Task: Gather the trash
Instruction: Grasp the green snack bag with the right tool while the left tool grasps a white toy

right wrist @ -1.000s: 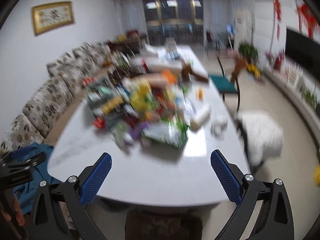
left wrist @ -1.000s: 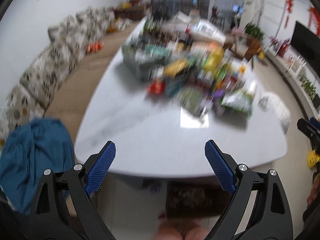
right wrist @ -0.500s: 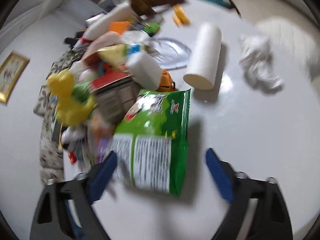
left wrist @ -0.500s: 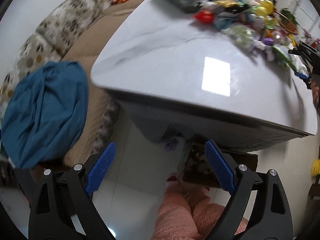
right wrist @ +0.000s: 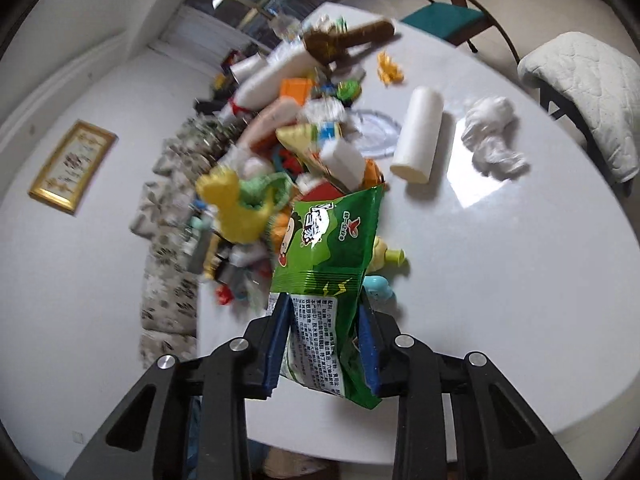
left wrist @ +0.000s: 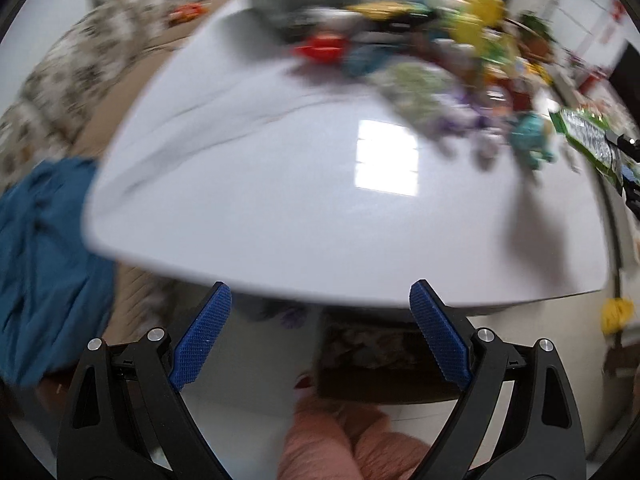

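Bench: a glossy white bench (right wrist: 500, 280) with faint grey veining and a rounded near edge; a bright window reflection lies on its bare part.
Task thing: a green snack bag (right wrist: 328, 264) at the near edge of the clutter pile (right wrist: 280, 152), its printed lower end between the blue pads.
Right gripper: the right gripper (right wrist: 325, 344) has its jaws closing on the green snack bag, the pads on both sides of the bag's lower end; in the left wrist view the bag (left wrist: 588, 136) shows at the far right edge of the bench.
Left gripper: the left gripper (left wrist: 320, 336) has its jaws spread wide with nothing between them, hanging over the near rim of the bench and the floor below.
Pile: toys, packets and bottles heaped along the middle of the bench, with a yellow toy duck (right wrist: 236, 208) just beside the bag; much of it is blurred.
Other things on the bench: a white roll (right wrist: 418, 136) lies beside the pile, and a crumpled white tissue (right wrist: 492, 136) just past the roll.
Room: a patterned sofa (right wrist: 168, 248) runs along the far side of the bench, a gold-framed picture (right wrist: 72, 166) hangs on the white wall above it, and a blue cloth (left wrist: 44, 264) lies on the sofa near the bench's corner.
Seats: a chair with a quilted white cover (right wrist: 588, 92) stands at the bench's edge, a teal-seated chair (right wrist: 444, 20) beyond it.
Person: pink-clad knees (left wrist: 348, 440) show below the left gripper.
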Motion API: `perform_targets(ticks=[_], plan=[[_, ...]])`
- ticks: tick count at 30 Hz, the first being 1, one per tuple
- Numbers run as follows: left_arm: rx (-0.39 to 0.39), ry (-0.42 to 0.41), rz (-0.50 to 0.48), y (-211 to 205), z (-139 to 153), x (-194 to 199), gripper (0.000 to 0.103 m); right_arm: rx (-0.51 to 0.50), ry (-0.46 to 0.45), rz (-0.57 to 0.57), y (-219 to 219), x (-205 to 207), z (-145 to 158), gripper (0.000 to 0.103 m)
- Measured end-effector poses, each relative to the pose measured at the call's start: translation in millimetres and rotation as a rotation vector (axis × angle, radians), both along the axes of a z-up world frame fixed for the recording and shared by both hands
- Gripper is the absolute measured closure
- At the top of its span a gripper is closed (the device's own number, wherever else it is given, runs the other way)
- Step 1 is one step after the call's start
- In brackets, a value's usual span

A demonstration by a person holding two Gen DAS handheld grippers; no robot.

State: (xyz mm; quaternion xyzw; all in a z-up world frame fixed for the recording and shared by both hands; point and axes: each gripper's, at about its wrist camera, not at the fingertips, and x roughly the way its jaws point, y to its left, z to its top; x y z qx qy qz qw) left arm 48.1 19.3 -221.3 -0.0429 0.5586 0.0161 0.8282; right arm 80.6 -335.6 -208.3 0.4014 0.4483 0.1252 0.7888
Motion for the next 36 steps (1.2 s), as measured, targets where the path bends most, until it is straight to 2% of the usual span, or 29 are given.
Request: perform_targets(ticks=[2, 6, 9, 11, 12, 14, 15, 16, 17, 18, 19, 20, 22, 24, 25, 27, 28, 30, 32, 34, 36], plan=[[0.016, -0.036, -0.071, -24.0, -5.3, 17.9, 0.014, 0.029, -0.033, -0.036, -17.0, -15.4, 11.4, 0.071], [0.118, -0.111, -0.198, -86.3, -21.5, 63.9, 0.015, 0.057, -0.066, -0.051, -35.8, -46.9, 27.2, 0.072], [0.156, -0.18, -0.253, -124.7, -27.8, 93.1, 0.015, 0.073, -0.068, -0.047, -43.4, -72.1, 30.1, 0.082], [0.169, -0.182, -0.276, -142.9, -33.9, 112.7, 0.015, 0.06, -0.06, -0.035, -44.5, -78.6, 26.5, 0.097], [0.166, -0.174, -0.285, -151.8, -38.9, 126.4, 0.017, 0.046, -0.048, -0.032, -44.4, -80.3, 23.1, 0.098], [0.161, -0.163, -0.289, -160.4, -45.0, 144.9, 0.033, 0.023, -0.007, -0.02, -41.4, -74.2, 6.5, 0.1], [0.169, -0.146, -0.296, -163.4, -49.6, 156.4, 0.048, -0.009, 0.013, 0.007, -37.9, -68.0, -5.1, 0.1], [0.192, -0.144, -0.298, -168.0, -53.7, 161.1, 0.056, -0.069, 0.031, 0.019, -33.8, -65.1, -13.1, 0.099], [0.229, -0.157, -0.303, -171.7, -54.9, 163.7, 0.062, -0.2, 0.034, 0.026, -29.2, -63.5, -18.6, 0.086], [0.241, -0.163, -0.326, -175.6, -55.9, 166.5, 0.073, -0.32, 0.021, 0.011, -27.0, -64.2, -22.6, 0.056], [0.234, -0.163, -0.342, -177.3, -55.9, 168.2, 0.073, -0.366, 0.026, -0.001, -27.0, -64.6, -27.7, 0.043], [0.217, -0.158, -0.356, -177.5, -55.1, 169.7, 0.073, -0.373, 0.044, -0.002, -28.7, -63.5, -35.4, 0.038], [0.195, -0.158, -0.371, -177.1, -52.7, 169.2, 0.073, -0.322, 0.077, 0.004, -33.3, -62.7, -48.4, 0.038], [0.154, -0.154, -0.364, -169.9, -48.7, 165.6, 0.073, -0.346, 0.099, 0.001, -35.9, -61.0, -55.2, 0.032], [0.133, -0.154, -0.359, -165.5, -46.1, 161.0, 0.073, -0.376, 0.108, -0.006, -37.2, -59.6, -57.9, 0.031], [0.078, -0.16, -0.352, -153.0, -39.0, 146.4, 0.073, -0.462, 0.128, -0.012, -34.2, -55.5, -60.0, 0.02], [0.045, -0.168, -0.351, -146.9, -33.5, 139.7, 0.073, -0.512, 0.129, 0.002, -29.8, -52.7, -61.2, 0.018], [-0.008, -0.172, -0.363, -137.1, -24.8, 127.1, 0.073, -0.694, 0.117, 0.075, -9.8, -40.7, -65.1, 0.009], [-0.035, -0.191, -0.373, -128.8, -15.9, 111.6, 0.073, -0.808, 0.113, 0.149, 6.1, -28.5, -75.7, 0.005], [-0.044, -0.195, -0.381, -126.0, -14.9, 103.2, 0.073, -0.829, 0.157, 0.204, 14.7, -14.1, -90.2, 0.005], [-0.059, -0.188, -0.379, -122.7, -15.5, 95.2, 0.073, -0.808, 0.17, 0.206, 13.9, -3.8, -94.2, 0.004]])
